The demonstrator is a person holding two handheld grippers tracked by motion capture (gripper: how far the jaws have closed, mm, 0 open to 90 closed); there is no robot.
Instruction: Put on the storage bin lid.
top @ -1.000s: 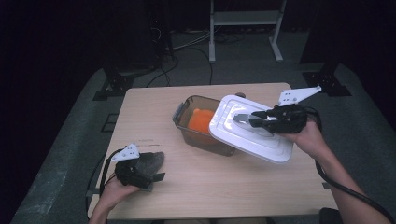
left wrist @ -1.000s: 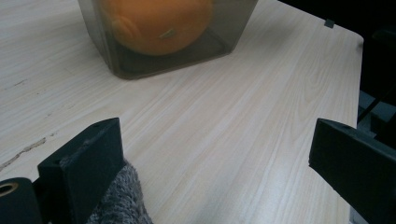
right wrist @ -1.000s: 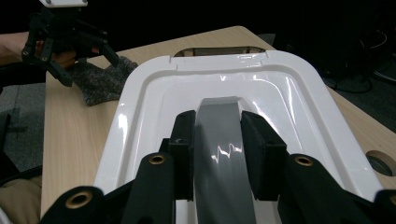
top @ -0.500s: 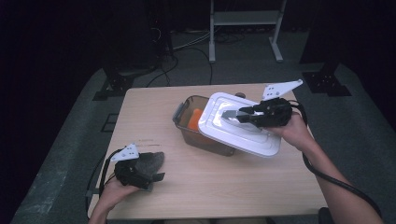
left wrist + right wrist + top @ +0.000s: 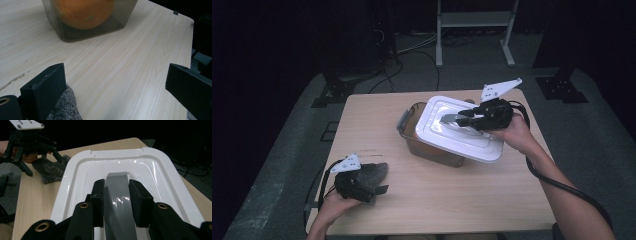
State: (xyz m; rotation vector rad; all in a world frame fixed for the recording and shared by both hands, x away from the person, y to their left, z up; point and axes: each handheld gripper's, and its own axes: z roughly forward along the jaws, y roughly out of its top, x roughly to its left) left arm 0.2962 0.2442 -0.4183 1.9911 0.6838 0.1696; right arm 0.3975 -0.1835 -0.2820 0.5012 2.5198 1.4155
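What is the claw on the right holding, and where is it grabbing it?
The right gripper holds the white lid by its grey handle, jaws clamped on either side of it.

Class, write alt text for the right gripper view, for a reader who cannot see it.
The right gripper is shut on the grey handle of a white lid, its two black jaws pressing on either side. Beyond the lid lie a wooden table, a grey cloth and the left gripper with a hand behind it.

The lid (image 5: pixel 462 131) lies over the box (image 5: pixel 429 147) holding an orange (image 5: pixel 83 12), a cloth (image 5: pixel 371 172) well apart at the table's (image 5: pixel 452 200) front left.
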